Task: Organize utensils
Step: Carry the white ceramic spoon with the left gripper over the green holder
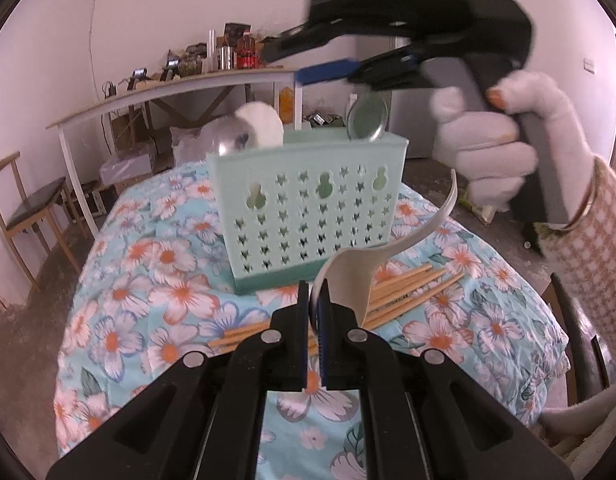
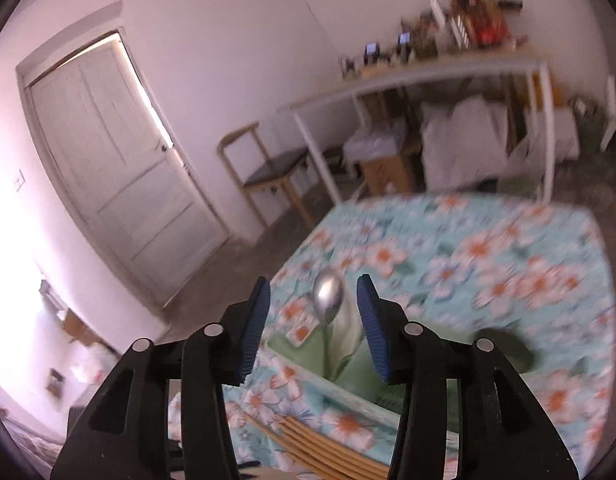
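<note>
Both grippers near the mint utensil caddy (image 1: pixel 308 196)

The left gripper (image 1: pixel 315 312), in front of the caddy, has its jaws clamped on a white spoon (image 1: pixel 350 280). The right gripper (image 2: pixel 314 320), in a gloved hand (image 1: pixel 488 148), hovers above the caddy, jaws parted, pads touching nothing.

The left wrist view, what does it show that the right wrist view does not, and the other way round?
Only the left wrist view shows the white spoon clamped in the left gripper, the holder's perforated front and the gloved hand. Only the right wrist view shows the door and the right gripper's open blue pads. Both show the metal spoon standing in the holder, the chopsticks and the floral cloth.
</note>
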Motion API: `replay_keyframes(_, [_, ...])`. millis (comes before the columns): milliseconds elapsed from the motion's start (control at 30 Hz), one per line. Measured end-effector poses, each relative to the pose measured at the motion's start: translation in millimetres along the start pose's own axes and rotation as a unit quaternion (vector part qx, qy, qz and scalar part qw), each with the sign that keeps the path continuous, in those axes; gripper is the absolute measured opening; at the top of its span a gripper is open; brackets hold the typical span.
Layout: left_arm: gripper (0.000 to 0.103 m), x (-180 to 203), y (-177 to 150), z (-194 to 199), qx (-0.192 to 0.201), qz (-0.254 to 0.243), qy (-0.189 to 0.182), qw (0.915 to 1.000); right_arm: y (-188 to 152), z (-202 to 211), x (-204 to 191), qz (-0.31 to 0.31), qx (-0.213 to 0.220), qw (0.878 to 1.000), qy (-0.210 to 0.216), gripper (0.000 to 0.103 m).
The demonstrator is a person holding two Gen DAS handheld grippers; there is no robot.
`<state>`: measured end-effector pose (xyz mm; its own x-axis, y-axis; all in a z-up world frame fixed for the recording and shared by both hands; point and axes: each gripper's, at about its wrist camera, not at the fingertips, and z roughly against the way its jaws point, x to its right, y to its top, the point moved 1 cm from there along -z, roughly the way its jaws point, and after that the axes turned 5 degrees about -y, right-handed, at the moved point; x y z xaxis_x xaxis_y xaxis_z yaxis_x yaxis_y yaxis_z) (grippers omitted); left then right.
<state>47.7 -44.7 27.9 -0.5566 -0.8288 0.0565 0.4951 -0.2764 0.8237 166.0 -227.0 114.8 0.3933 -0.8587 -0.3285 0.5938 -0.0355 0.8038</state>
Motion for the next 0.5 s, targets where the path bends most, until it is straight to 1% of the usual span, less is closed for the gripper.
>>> replay_keyframes(67, [0.003,1,6,5,0.008,-0.008,0.007,0.9999,3,19,4,0.004,0.025,1.0,-0.008,0.048])
replay_keyframes(200, [0.003,1,29,21,0.031,-0.038,0.036,0.9982,-1,67,22,-0.008,0.07,0.997,-0.032,0.048])
replay_keyframes(267, [0.004,0,42,28,0.044,-0.057,0.051,0.9961,-4,77,33,-0.021,0.08,0.996,-0.036,0.048])
replay_keyframes(300, [0.003,1,52,32,0.052,-0.076,0.063,0.9937,-8,85,40,-0.032,0.086,0.995,-0.04,0.048])
replay_keyframes(367, [0.003,4,66,35,0.063,-0.113,0.084,0.988,-15,93,49,-0.047,0.09,0.994,-0.041,0.048])
replay_keyframes(400, [0.003,8,75,35,0.067,-0.148,0.099,0.9817,-17,94,53,-0.052,0.091,0.994,-0.042,0.048])
replay_keyframes(467, [0.004,14,85,32,0.066,-0.192,0.116,0.9723,-24,98,60,-0.062,0.092,0.993,-0.047,0.048])
replay_keyframes(500, [0.004,18,90,28,0.062,-0.224,0.129,0.964,-26,99,62,-0.065,0.093,0.992,-0.048,0.048])
